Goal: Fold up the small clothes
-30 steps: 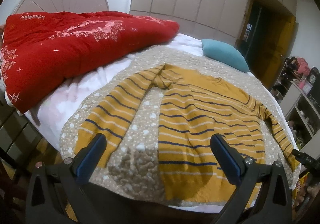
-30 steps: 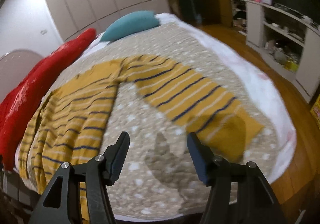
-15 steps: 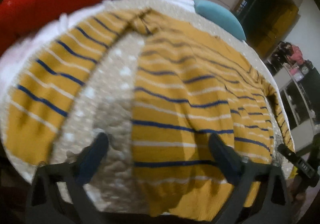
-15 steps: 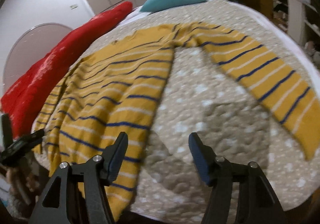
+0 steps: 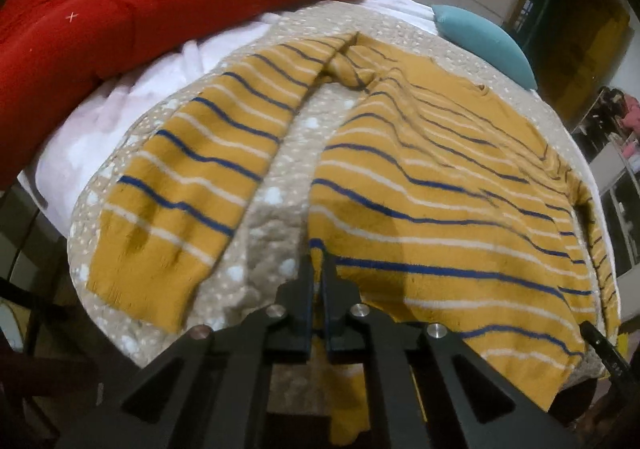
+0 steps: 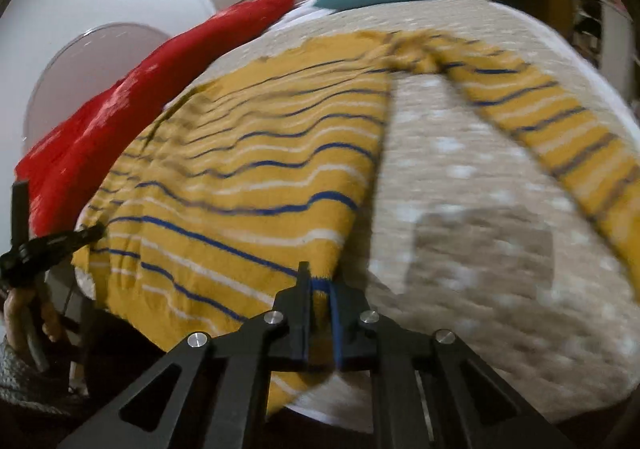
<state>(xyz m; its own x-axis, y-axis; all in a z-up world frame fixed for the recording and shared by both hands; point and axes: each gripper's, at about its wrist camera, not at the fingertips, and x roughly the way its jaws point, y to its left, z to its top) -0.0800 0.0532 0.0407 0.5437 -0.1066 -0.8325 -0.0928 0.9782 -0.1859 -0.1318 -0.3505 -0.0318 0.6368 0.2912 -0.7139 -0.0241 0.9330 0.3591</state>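
Observation:
A mustard-yellow sweater (image 5: 440,185) with blue and white stripes lies flat on the bed, sleeves spread to either side. In the left wrist view my left gripper (image 5: 318,269) is shut on the sweater's near hem corner, on the side of the left sleeve (image 5: 208,169). In the right wrist view my right gripper (image 6: 320,283) is shut on the other hem corner of the same sweater (image 6: 248,177), beside the right sleeve (image 6: 560,129). The left gripper shows at the far left of the right wrist view, held by a hand (image 6: 24,313).
The sweater rests on a beige dotted quilt (image 5: 276,209) over a white sheet. A red duvet (image 5: 140,1) is heaped along the bed's far left, and a teal pillow (image 5: 488,41) lies at the far end. Shelves (image 5: 616,169) and a doorway stand to the right.
Both grippers have come down to the sweater's hem and gone from wide open to shut on its two near corners. The bed fills more of each view.

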